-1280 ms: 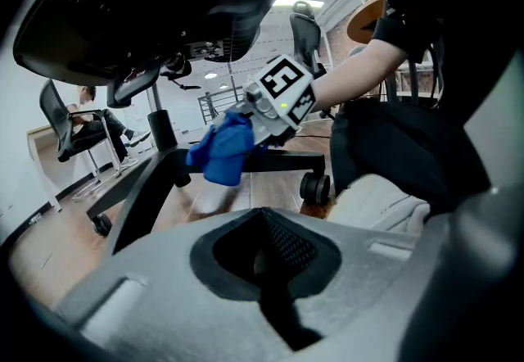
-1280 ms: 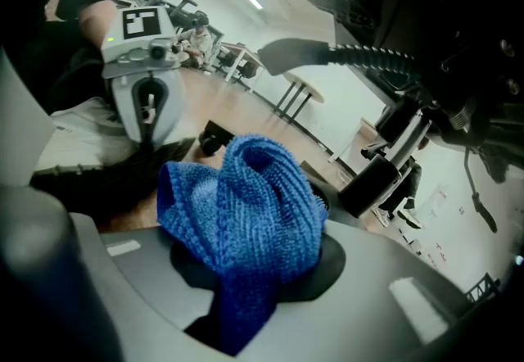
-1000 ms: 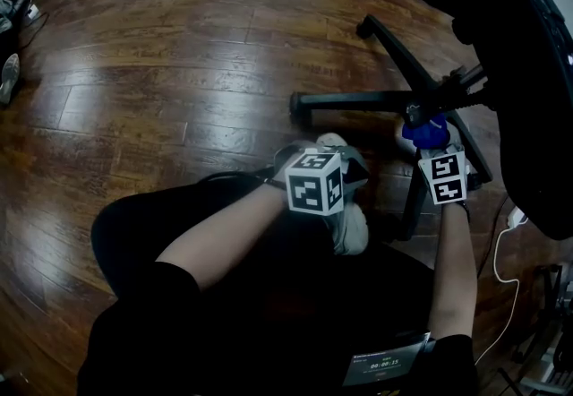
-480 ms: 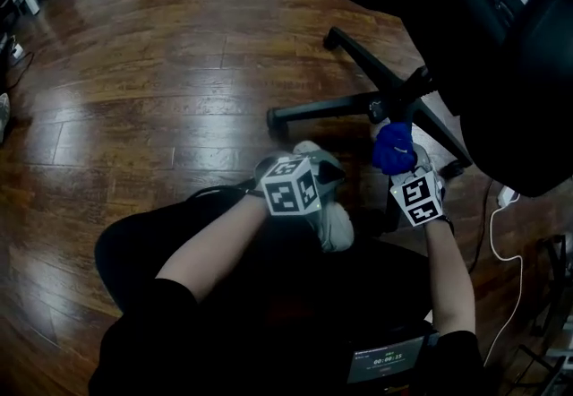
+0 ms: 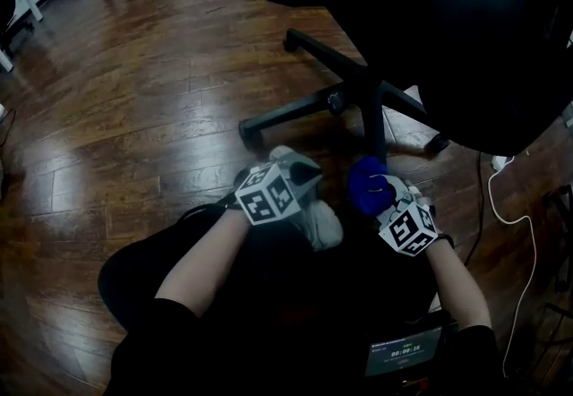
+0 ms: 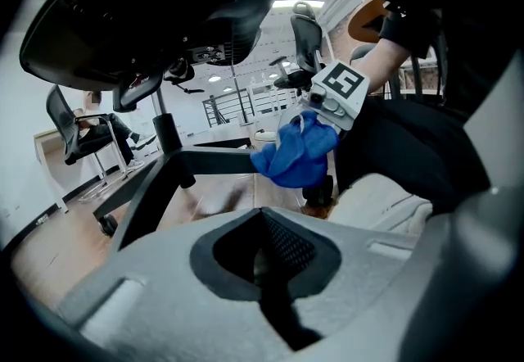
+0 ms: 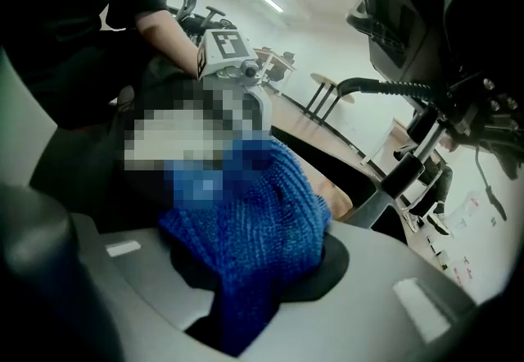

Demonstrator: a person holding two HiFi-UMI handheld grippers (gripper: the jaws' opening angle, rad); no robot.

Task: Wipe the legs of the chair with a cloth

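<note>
Open wooden floor (image 5: 134, 116) spreads left of the black chair (image 5: 474, 45), legs (image 5: 295, 115) splayed toward us. Right gripper (image 7: 254, 295) clamps a bunched, knitted blue cloth (image 5: 367, 186) just beside the nearest leg (image 5: 376, 130); left gripper (image 6: 264, 270) pinched closed, empty

Head view dim; glare streaks on wooden floor (image 5: 134, 116); chair (image 5: 466, 27) near-black, detail lost. Gripper views brighter under ceiling lights (image 6: 299, 4), edges fisheye-bent, foreground soft.

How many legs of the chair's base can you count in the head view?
4 legs: one reaching up-left, one reaching left, one pointing down toward the blue cloth, one reaching right. A fifth may be hidden under the seat.
</note>
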